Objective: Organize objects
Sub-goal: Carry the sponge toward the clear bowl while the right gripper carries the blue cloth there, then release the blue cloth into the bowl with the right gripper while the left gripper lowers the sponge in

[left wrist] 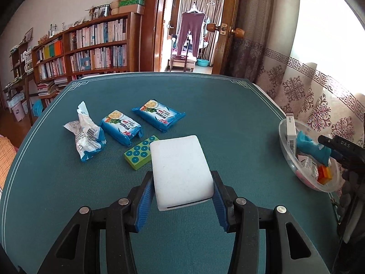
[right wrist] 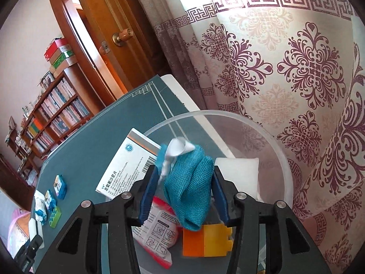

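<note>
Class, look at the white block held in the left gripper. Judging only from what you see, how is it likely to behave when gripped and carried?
The white block looks like foam sponge, with a matte, finely pitted surface, so it is probably light for its size. It would likely compress a little under the left gripper. Its matte surface suggests it is unlikely to slip, and its flat faces mean it should not roll.

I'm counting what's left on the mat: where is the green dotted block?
In the left wrist view the green dotted block lies on the teal mat, left of centre, just below the two blue packets and partly behind the white sponge.
</note>
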Tool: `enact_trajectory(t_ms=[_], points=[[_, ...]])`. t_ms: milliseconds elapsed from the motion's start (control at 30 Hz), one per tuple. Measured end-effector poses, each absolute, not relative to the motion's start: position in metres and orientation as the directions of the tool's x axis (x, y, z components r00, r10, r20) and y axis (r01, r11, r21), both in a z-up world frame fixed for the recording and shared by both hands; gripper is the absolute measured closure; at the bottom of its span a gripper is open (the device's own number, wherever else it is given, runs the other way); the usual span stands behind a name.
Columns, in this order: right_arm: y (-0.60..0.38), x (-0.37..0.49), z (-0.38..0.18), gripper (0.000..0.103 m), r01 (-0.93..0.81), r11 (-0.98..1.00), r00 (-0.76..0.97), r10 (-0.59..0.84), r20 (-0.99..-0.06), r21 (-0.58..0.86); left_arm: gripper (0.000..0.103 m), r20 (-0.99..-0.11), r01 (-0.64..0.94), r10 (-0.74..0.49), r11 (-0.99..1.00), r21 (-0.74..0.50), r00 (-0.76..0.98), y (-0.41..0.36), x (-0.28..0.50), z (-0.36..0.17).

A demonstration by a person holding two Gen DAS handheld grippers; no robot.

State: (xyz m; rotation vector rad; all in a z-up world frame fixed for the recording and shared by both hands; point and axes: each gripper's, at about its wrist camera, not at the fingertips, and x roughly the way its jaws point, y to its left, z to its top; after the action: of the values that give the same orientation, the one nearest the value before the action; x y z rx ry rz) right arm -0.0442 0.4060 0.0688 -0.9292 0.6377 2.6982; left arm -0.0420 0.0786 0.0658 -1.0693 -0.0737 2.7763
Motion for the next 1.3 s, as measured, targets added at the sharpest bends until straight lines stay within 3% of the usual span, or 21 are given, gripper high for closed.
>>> enact_trajectory(t_ms=[700, 1000, 1300], points=[[0.374, 0.025, 0.080, 0.049, -0.282, -0.958, -0.810, 0.211, -0.547, 0.047, 0.052, -0.672, -0.361, 0.339, -0.926, -0.112, -0.659, 0.173, -0.037, 0.075], [0.378, 0.042, 0.079, 0.049, -0.251, -0.966, -0.821, 0.182, -0.541, 0.056, 0.052, -0.666, -0.499, 0.443, -0.858, -0.120, -0.600, 0.233, -0.043, 0.084], [0.398, 0.047, 0.080, 0.049, -0.272, -0.956, -0.826, 0.172, -0.538, 0.111, 0.052, -0.677, -0.581, 0.469, -0.810, -0.074, -0.568, 0.282, -0.055, 0.079]])
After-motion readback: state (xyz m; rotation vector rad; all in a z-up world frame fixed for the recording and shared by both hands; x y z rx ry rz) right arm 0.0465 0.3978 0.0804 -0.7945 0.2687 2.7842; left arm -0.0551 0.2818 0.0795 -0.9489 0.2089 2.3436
